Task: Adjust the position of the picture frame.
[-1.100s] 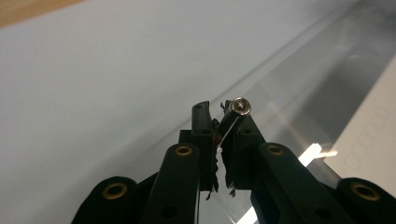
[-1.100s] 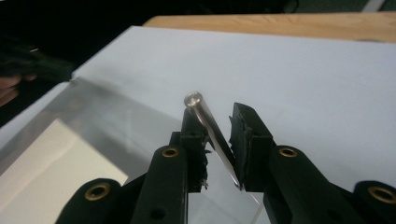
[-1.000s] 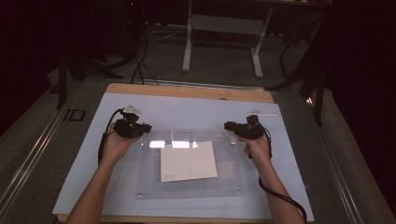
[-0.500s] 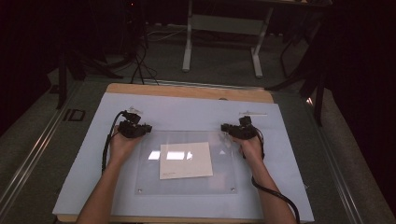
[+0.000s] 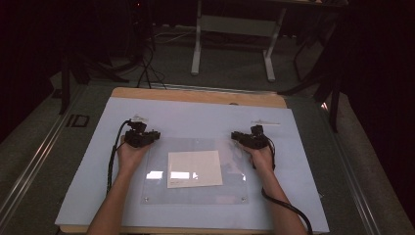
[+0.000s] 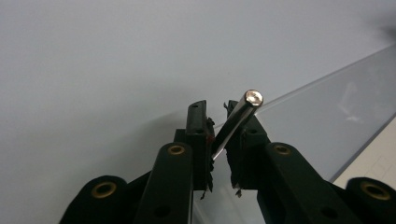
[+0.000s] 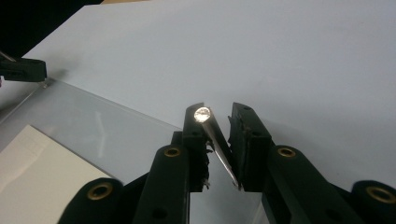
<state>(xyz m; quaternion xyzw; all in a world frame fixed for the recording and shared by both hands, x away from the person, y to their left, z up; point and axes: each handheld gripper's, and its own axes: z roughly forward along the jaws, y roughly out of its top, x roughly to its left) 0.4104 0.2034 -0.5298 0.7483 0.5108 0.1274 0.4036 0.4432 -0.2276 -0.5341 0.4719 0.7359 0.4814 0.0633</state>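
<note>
Pale blue mat (image 5: 195,122) carries clear panel (image 5: 235,191) over paper sheet (image 5: 194,169); left tool (image 6: 215,114), right tool (image 7: 218,114) each pinching metal pin (image 6: 233,123).

We're looking at a lab or recording studio, dark all around. A wooden-edged work table (image 5: 195,95) wears a pale blue-grey sheet (image 5: 195,122), lit from above. Beyond it, grey carpeted floor (image 5: 235,73), a white metal desk frame (image 5: 198,44), black cables (image 5: 147,63) trailing, and a metal floor rail (image 5: 34,161) alongside.
</note>
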